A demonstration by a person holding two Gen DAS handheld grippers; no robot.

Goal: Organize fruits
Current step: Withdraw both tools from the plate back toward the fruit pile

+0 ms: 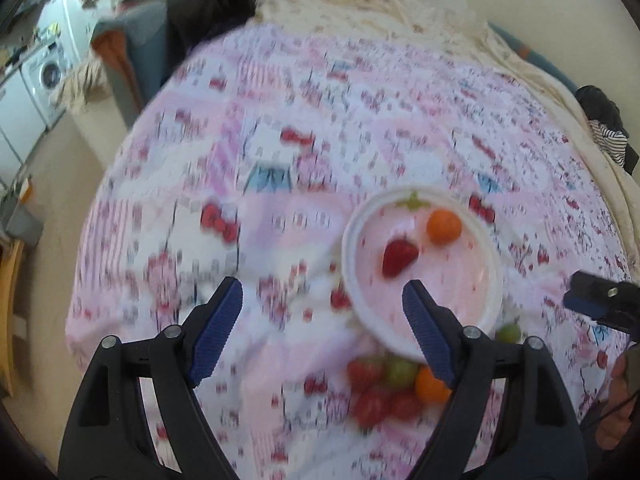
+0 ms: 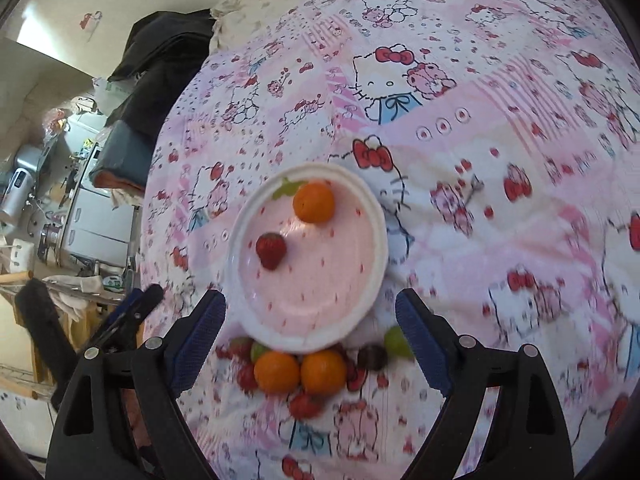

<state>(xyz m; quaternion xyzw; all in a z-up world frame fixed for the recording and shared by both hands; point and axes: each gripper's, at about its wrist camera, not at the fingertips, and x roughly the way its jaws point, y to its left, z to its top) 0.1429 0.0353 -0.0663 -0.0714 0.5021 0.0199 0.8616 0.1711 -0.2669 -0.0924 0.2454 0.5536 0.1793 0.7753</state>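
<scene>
Already strawberry (image 2: 271, 250), orange (image 2: 314, 202) on plate (image 2: 304, 344)

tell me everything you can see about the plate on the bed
The plate is round and shallow, with a white raised rim and a pink inside dotted with small red specks and a green leaf print at its far edge. It looks like plastic. It lies flat on the patterned bedcover. An orange and a strawberry sit in it, apart. More fruit lies outside its near rim. No gripper touches it.
</scene>
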